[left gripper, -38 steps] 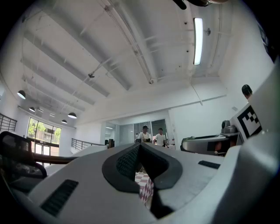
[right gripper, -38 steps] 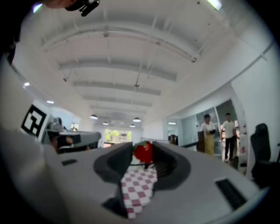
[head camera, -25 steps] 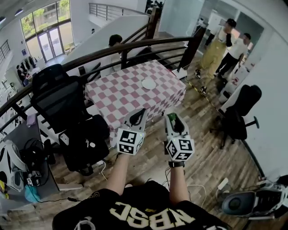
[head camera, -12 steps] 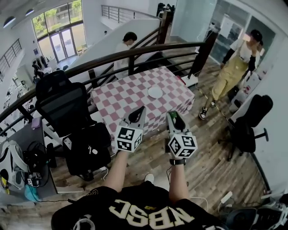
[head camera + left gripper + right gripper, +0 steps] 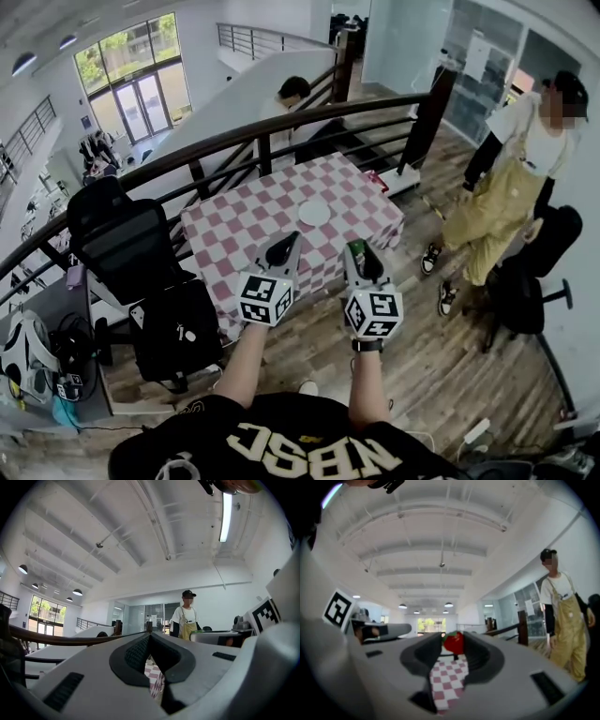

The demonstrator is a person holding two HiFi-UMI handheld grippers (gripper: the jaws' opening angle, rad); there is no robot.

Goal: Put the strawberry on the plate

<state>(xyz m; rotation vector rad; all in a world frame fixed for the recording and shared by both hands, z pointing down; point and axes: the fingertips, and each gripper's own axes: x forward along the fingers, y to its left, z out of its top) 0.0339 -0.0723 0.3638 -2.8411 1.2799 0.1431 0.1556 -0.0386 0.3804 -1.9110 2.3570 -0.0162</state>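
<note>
right hand-held gripper (image 5: 357, 251): clamped on strawberry (image 5: 453, 642) at jaw tips | left hand-held gripper (image 5: 291, 236): jaws together, nothing between | plate (image 5: 314, 214): on checked counter (image 5: 234, 225), 12 o'clock of the pair

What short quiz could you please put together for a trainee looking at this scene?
1. Multiple choice: what is between the jaws of the right gripper? A) a strawberry B) a cup C) nothing
2. True or false: the strawberry already lies on the white plate on the checked table.
3. Fill in the word: the left gripper has its jaws ____, with nothing between them.

Key: 1 A. 2 False: the plate is bare and the fruit is pinched at the right gripper's tips, short of the table. 3 shut.
</note>
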